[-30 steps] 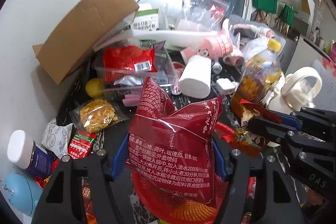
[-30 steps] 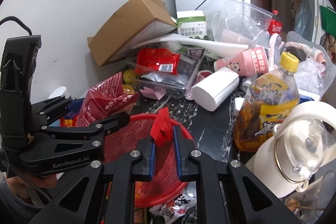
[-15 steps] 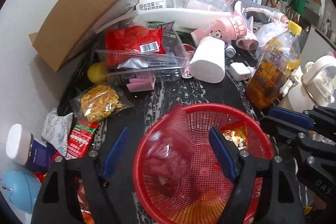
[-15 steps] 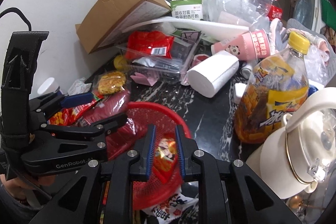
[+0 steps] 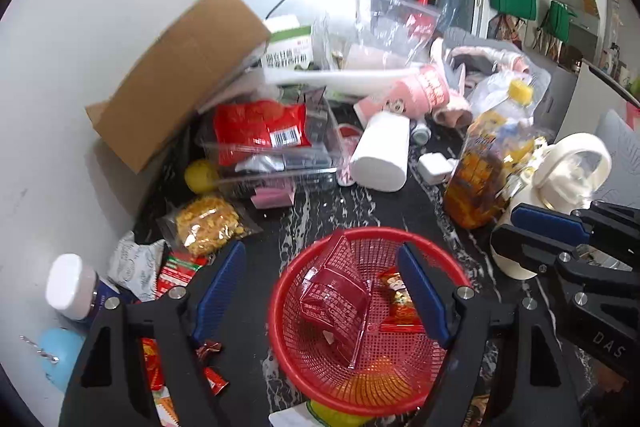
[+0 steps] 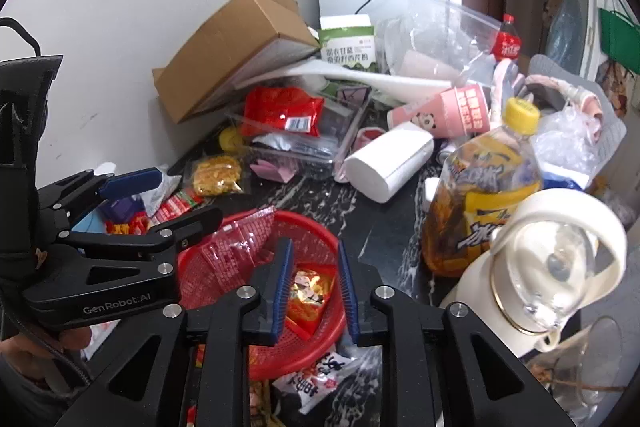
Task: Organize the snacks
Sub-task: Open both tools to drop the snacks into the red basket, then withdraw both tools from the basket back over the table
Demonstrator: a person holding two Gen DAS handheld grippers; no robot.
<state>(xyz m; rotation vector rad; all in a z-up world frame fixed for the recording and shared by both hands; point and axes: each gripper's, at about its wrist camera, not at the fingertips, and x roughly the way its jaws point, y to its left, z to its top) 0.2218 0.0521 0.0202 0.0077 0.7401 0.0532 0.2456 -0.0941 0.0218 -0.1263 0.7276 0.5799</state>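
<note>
A red mesh basket (image 5: 448, 267) (image 6: 320, 227) sits on the dark marble counter. In it lie a large red snack bag (image 5: 334, 301) (image 6: 236, 243) and a small red-and-gold packet (image 5: 400, 303) (image 6: 310, 293). My left gripper (image 5: 322, 287) is open and empty above the basket's left side. My right gripper (image 6: 312, 289) is open and empty above the small packet; it also shows in the left wrist view (image 5: 548, 231) at the right.
Loose snacks lie left of the basket: a yellow snack bag (image 5: 208, 225), a white packet (image 5: 134, 267), red sachets (image 5: 178, 267). A yellow drink bottle (image 6: 480, 195), white kettle (image 6: 548, 267), paper roll (image 5: 382, 155), clear tray (image 5: 272, 151) and cardboard box (image 5: 176, 75) crowd the counter.
My left gripper opened and dropped the large red bag into the basket. My right gripper opened and released the small packet into the basket. Both grippers lifted slightly.
</note>
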